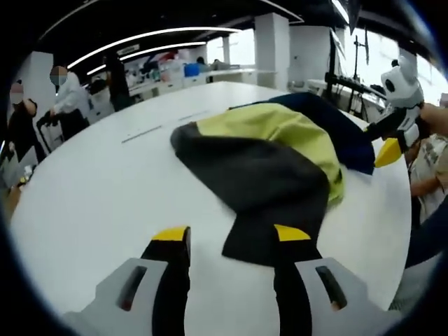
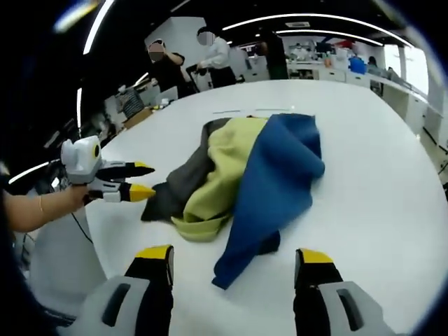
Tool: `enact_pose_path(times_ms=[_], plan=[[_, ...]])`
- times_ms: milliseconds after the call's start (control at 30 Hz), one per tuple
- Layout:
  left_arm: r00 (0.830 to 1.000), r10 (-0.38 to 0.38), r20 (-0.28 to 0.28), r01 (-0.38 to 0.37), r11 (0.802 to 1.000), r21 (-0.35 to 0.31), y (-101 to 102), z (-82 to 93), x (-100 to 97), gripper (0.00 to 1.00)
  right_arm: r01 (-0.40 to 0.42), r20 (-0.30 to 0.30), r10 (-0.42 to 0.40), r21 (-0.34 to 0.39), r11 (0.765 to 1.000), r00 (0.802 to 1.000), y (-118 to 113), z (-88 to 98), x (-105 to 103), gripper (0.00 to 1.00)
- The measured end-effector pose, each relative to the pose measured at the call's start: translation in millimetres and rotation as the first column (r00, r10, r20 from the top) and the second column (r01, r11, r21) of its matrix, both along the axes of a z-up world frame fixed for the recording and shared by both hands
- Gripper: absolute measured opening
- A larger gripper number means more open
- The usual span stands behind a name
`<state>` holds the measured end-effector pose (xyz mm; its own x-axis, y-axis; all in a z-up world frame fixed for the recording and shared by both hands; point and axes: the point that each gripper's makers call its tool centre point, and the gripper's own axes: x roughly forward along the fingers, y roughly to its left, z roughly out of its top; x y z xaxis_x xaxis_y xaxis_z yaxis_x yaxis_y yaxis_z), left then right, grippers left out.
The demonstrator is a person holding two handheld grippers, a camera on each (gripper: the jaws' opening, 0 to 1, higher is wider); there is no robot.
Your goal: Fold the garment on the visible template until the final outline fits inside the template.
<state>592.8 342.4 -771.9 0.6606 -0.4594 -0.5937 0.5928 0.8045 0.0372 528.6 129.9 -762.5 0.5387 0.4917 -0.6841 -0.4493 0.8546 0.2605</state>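
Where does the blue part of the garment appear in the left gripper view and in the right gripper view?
Left gripper view: the blue part lies at the upper right, on the far side of the pile, behind the yellow-green part.
Right gripper view: the blue part is in the centre, running down toward this view's own jaws.
Shared landmark: the yellow-green part, beside the blue in both views, on the white table.

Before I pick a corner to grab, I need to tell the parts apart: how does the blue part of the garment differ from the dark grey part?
The blue part lies on top toward the right gripper; the dark grey part reaches toward the left gripper. Both are crumpled against the yellow-green part on the white table.
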Motion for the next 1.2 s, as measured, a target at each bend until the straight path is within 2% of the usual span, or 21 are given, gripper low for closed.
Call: enact_pose_path(times_ms=[67, 200, 367, 500, 600, 767, 833, 900, 1033, 1200], plan=[[1.000, -0.006, -0.015, 0.006, 1.000, 0.006, -1.5, -3.4, -2.1, 0.39, -0.002, 0.012, 0.002, -0.021, 1.000, 1.000, 0.3, -2.9, -3.1, 0.61], [1.000, -0.012, -0.019, 0.013, 0.999, 0.029, -1.6, -7.4, -4.2, 0.34, -0.001, 0.040, 0.004, -0.061, 0.998, 0.999, -1.5, -8.6, -7.7, 0.45], [1.000, -0.019, -0.018, 0.020, 0.999, 0.051, -1.8, -11.4, -7.1, 0.32, 0.012, 0.056, -0.009, -0.060, 0.998, 0.998, -3.8, -11.7, -10.6, 0.29], [0.999, -0.036, 0.005, 0.036, 0.997, 0.065, -3.7, -10.4, -7.6, 0.30, 0.043, 0.071, -0.038, -0.062, 0.997, 0.997, -7.2, -13.5, -7.4, 0.19], [0.999, -0.036, -0.008, 0.037, 0.998, 0.048, -5.7, -11.4, -8.0, 0.26, 0.052, 0.083, -0.046, -0.075, 0.996, 0.995, -9.1, -13.0, -5.8, 0.12], [0.999, -0.014, -0.036, 0.015, 1.000, 0.017, -6.8, -12.6, -9.2, 0.23, 0.066, 0.082, -0.061, -0.066, 0.996, 0.995, -8.3, -12.3, -2.5, 0.06], [0.997, 0.024, -0.069, -0.027, 0.999, -0.031, -5.7, -14.0, -7.9, 0.22, 0.070, 0.087, -0.064, -0.061, 0.996, 0.994, -8.0, -10.8, -1.0, 0.05], [0.999, 0.005, -0.052, -0.006, 1.000, -0.008, -6.4, -13.9, -8.3, 0.21, 0.072, 0.087, -0.066, -0.061, 0.996, 0.994, -8.2, -10.4, -0.5, 0.04], [0.998, 0.023, -0.061, -0.023, 1.000, -0.003, -7.0, -14.6, -8.9, 0.20, 0.083, 0.094, -0.078, -0.056, 0.995, 0.993, -9.2, -8.6, 1.1, 0.00], [0.997, 0.006, -0.071, -0.004, 1.000, 0.021, -13.5, -15.2, -13.5, 0.02, 0.102, 0.106, -0.097, -0.046, 0.994, 0.990, -10.6, -3.2, 3.8, 0.00]])
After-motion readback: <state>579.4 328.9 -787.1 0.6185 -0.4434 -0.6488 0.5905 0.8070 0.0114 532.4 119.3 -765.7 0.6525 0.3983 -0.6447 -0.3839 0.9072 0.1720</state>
